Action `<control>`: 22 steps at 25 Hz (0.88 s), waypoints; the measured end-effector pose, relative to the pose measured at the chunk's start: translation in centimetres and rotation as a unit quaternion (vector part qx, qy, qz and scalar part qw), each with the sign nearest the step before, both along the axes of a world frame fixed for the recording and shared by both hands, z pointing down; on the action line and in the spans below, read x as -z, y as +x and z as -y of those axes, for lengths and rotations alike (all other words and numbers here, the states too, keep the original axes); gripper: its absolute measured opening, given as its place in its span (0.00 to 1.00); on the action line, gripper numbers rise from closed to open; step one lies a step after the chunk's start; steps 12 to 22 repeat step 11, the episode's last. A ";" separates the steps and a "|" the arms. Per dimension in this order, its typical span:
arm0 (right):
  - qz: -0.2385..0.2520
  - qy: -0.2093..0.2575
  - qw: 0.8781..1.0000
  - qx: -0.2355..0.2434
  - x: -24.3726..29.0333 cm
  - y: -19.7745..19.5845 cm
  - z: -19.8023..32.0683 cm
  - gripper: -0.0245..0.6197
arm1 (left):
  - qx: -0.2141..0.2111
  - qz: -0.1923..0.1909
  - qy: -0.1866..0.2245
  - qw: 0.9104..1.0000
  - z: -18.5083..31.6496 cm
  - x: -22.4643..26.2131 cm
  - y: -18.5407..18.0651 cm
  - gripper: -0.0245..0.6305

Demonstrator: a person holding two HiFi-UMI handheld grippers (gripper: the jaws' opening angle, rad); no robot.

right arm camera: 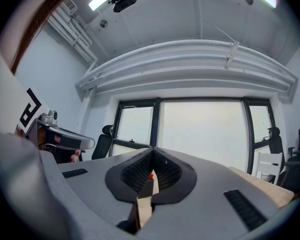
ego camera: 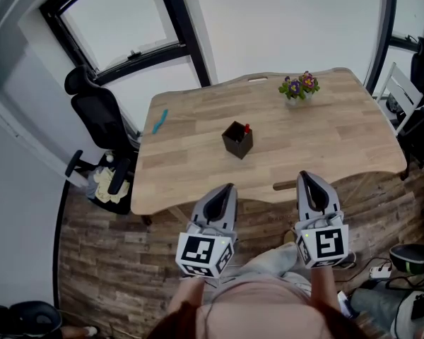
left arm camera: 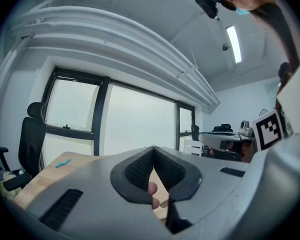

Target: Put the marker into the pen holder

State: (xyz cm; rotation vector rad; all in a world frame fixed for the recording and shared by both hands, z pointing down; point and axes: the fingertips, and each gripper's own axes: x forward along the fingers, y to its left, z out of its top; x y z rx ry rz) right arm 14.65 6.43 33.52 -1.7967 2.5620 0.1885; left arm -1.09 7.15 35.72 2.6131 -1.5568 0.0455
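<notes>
Wood-grain counter (ego camera: 325, 140) fills the middle of the head view, with big windows beyond its far edge, a black office chair (ego camera: 99, 111) off its left side and a small pot of flowers (ego camera: 299, 87) at the far right. Both tools hang short of the near edge, well apart from everything on the counter. The left tool (ego camera: 228, 188) has its jaws pressed together with nothing between them, and so does the right tool (ego camera: 304, 176).

A slim blue marker (ego camera: 160, 121) lies flat near the far left edge, its long axis running near to far with a slight tilt. It sits far and to the left of both tools, so the left one is probably the nearer, and a grip across its width looks the natural one.

The black pen holder (ego camera: 237, 140) stands upright mid-counter, right of the marker and well apart from it, with a red-tipped pen (ego camera: 246, 128) already standing inside
</notes>
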 end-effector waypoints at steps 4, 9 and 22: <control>0.002 -0.001 1.000 -0.004 -0.2 0.4 -0.2 0.04 | -0.004 0.000 -0.002 1.000 0.0 -0.2 0.4 0.04; 0.001 -0.003 1.000 -0.005 -0.3 1.0 0.0 0.04 | -0.009 0.001 -0.007 1.000 0.4 -0.3 0.9 0.04; 0.000 -0.005 1.000 -0.004 -0.3 1.1 0.0 0.04 | -0.010 0.002 -0.010 1.000 0.5 -0.5 1.1 0.04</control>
